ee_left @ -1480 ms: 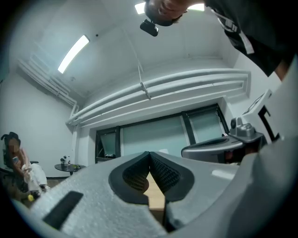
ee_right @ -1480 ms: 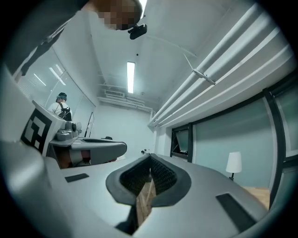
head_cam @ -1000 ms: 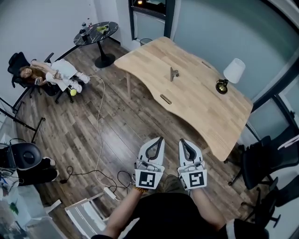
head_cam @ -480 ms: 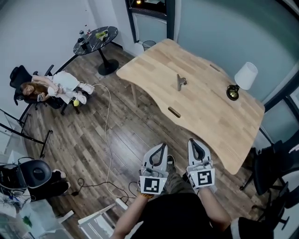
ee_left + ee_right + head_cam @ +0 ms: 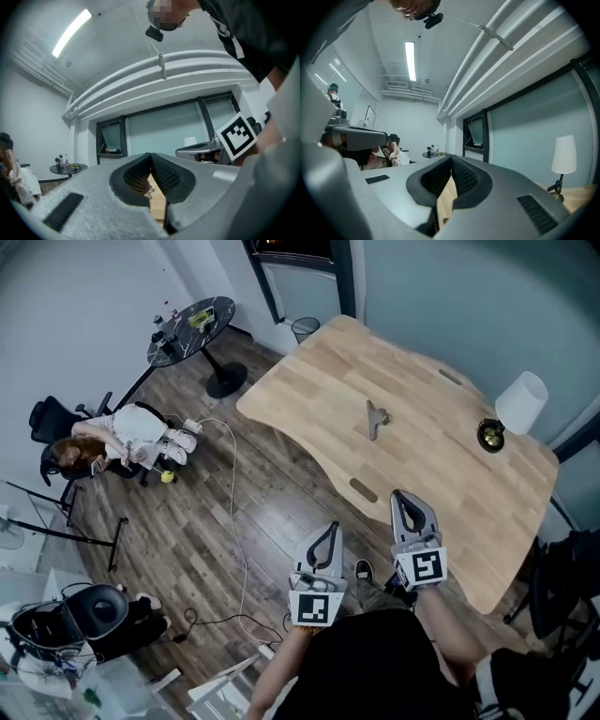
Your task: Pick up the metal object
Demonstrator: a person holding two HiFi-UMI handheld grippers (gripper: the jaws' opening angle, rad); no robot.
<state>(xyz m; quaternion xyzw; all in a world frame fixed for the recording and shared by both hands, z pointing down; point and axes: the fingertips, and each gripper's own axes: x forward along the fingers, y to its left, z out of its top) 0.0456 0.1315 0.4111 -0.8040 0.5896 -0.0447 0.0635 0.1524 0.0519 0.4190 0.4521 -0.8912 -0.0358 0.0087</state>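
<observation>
Floorboards lie under the left gripper [image 5: 326,529], which is held short of the wooden table [image 5: 441,474]. Its jaws meet at the tips with nothing between them. Its cube carries a black-and-white square marker, and no writing can be read anywhere. Far to its left a person [image 5: 122,439] reclines in a chair, and a round black side table [image 5: 192,320] stands well beyond, to the left. A white cable [image 5: 232,512] trails over the floor to the left of this claw.

The metal object [image 5: 376,417] lies on the table well ahead of both claws, between their lines. In the left gripper view, a small shiny speck below the pads may be it, though it is too small to tell.

The right gripper [image 5: 404,497] is over the table's near edge, with its jaws likewise closed and empty. A dark slot [image 5: 362,490] in the tabletop sits just to its left. A white-shaded lamp [image 5: 518,407] stands far ahead on its right.
</observation>
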